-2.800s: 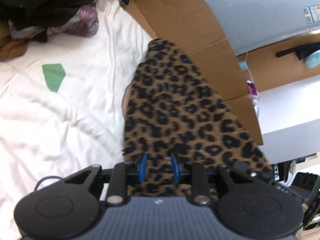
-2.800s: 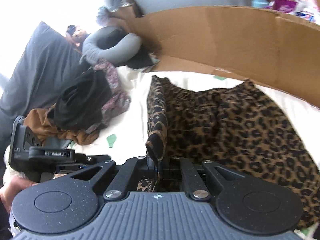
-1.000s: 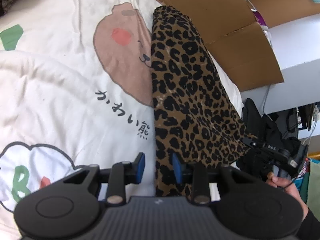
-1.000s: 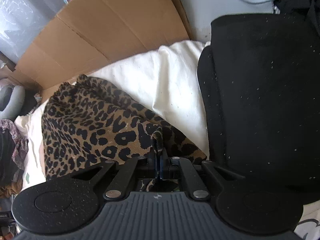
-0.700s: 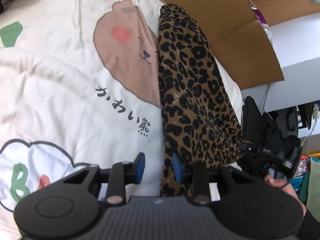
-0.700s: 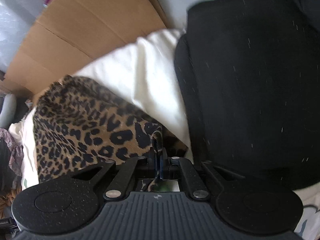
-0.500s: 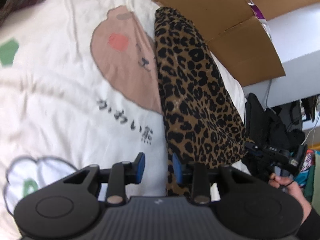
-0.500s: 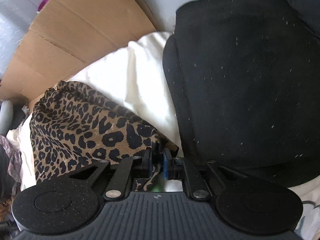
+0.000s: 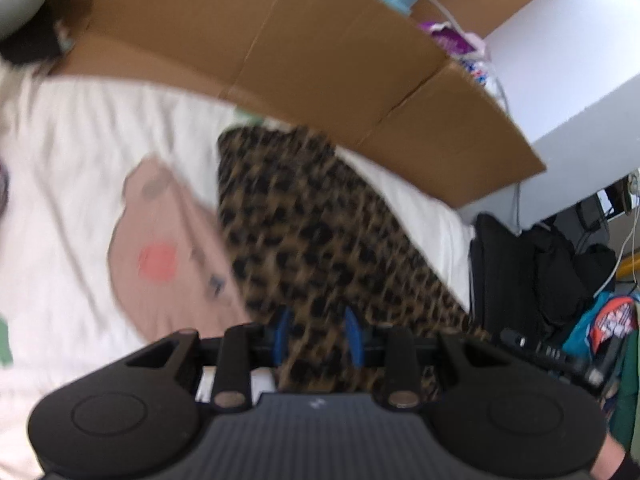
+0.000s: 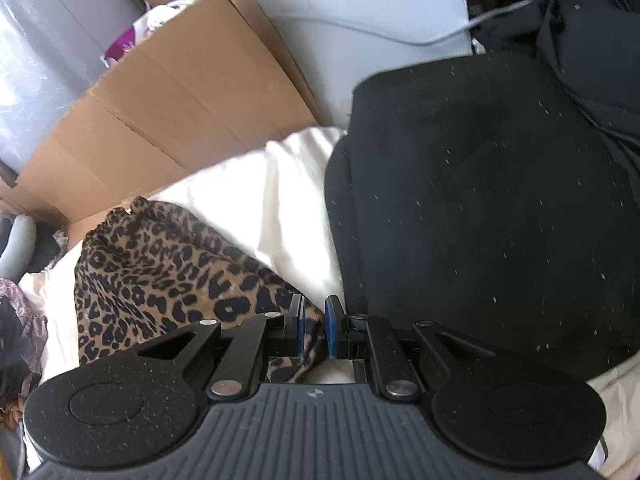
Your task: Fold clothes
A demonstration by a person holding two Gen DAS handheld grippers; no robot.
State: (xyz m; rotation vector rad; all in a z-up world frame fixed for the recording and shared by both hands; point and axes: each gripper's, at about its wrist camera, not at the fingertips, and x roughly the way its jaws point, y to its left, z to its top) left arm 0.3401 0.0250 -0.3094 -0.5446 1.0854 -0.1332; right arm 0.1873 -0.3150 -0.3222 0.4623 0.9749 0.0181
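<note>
1. Centrally, leopard-print garment [image 9: 304, 236]: lies as a long narrow band on the white bedsheet [image 9: 72, 152], beside its printed bear face [image 9: 160, 248]; it looks folded lengthwise, with shorter cross-folds judged left to make.
2. Left gripper [image 9: 318, 336]: jaws apart, cloth seen between them, nothing clamped.
3. Right gripper [image 10: 314, 330]: jaws slightly parted around the garment's corner, not pinching it.
4. Cardboard panel [image 9: 312, 60], black cushion [image 10: 480, 208]: border the bed.
5. Writing: none readable; the left view is blurred.
</note>
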